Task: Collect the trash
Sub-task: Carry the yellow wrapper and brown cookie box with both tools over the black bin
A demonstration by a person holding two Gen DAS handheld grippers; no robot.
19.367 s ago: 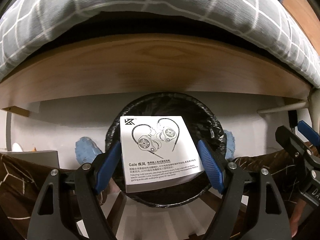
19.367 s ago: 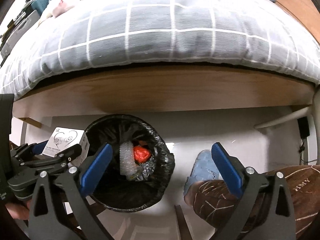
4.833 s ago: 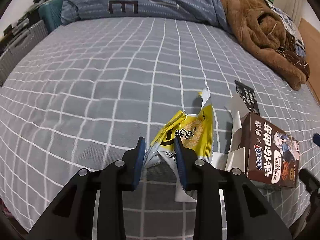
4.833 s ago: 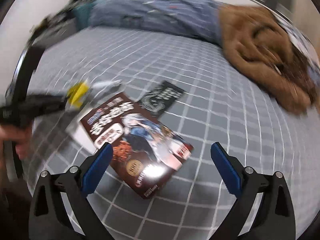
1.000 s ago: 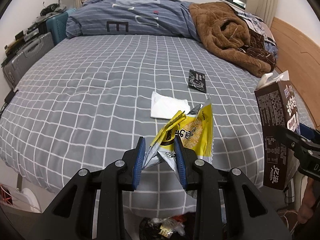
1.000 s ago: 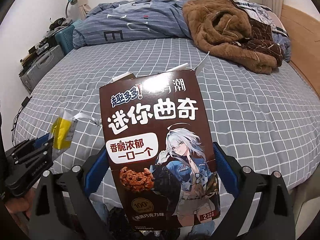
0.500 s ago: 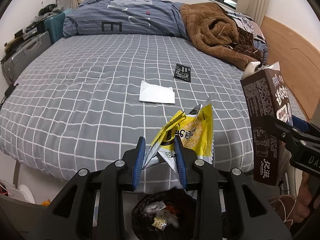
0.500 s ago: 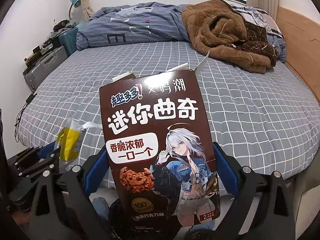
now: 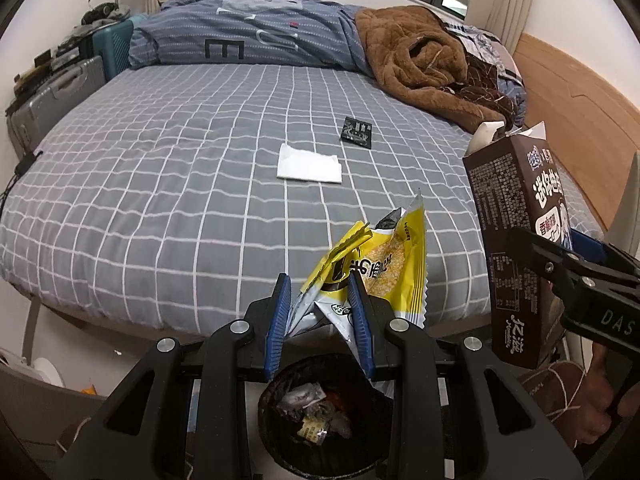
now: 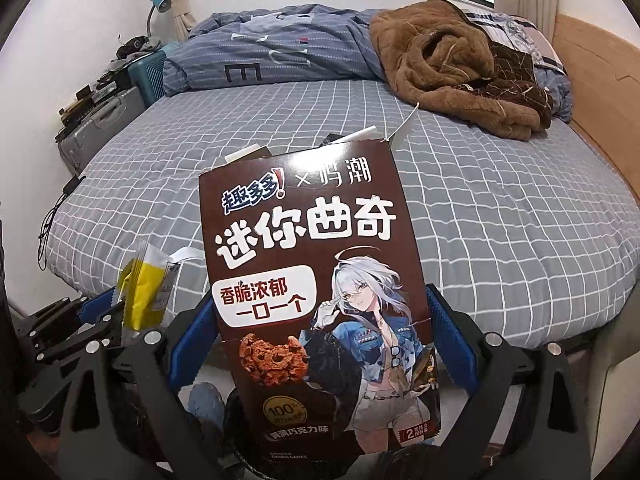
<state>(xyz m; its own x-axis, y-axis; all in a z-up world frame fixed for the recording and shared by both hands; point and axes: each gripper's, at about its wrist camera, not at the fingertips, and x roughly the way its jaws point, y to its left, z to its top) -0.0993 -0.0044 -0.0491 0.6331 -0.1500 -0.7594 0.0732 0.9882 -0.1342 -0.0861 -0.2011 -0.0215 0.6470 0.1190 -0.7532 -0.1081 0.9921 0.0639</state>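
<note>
I've drawn back from the bed (image 9: 180,184); bin (image 9: 280,440) at six o'clock. Left hand-held gripper (image 9: 320,320) pinches yellow wrapper (image 9: 384,264), right hand-held gripper (image 10: 320,344) clamps cookie box (image 10: 312,280).

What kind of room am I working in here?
A bedroom, most likely. A bed with a grey checked sheet fills the view, a blue striped duvet is bunched at its far end, and suitcases stand along the wall beside it.

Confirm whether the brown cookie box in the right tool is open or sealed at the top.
Open. The brown cardboard cookie box has its white top flaps standing up loose above the upper edge, seen in both wrist views. Whether it is empty cannot be told.
</note>
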